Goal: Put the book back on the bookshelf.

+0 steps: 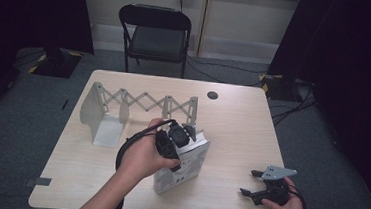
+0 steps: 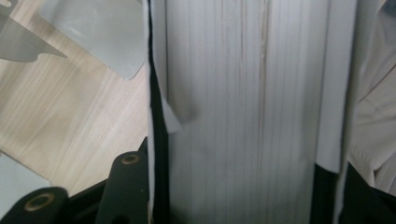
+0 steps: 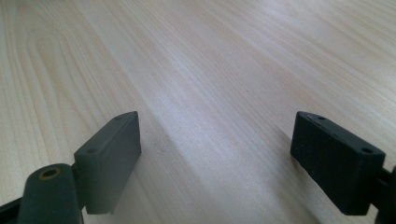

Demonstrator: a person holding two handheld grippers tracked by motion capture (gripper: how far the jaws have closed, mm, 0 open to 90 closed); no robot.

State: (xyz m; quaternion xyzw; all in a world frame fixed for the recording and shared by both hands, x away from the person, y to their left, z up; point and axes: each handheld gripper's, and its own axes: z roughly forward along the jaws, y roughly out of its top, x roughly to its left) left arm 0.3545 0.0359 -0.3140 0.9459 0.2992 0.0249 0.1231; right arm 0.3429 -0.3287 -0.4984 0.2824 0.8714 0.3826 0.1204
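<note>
Page edges [image 2: 243, 116] between left claw [image 1: 183, 134] jaws

We see the surface [image 1: 232, 123] as pale wood-grain laminate, smooth with a soft sheen. The book [image 1: 188, 167] has a glossy printed cover; we read its page block [image 2: 243, 116] as matt off-white paper, finely ridged. The expanding rack [image 1: 103, 113] looks like matt grey-white sheet metal. Left tool [image 1: 178, 134] and right tool [image 3: 217, 163] are matt black plastic, slightly grainy, with brass-coloured rivets. The chair [image 1: 156, 37] is black, dull-finished.
</note>
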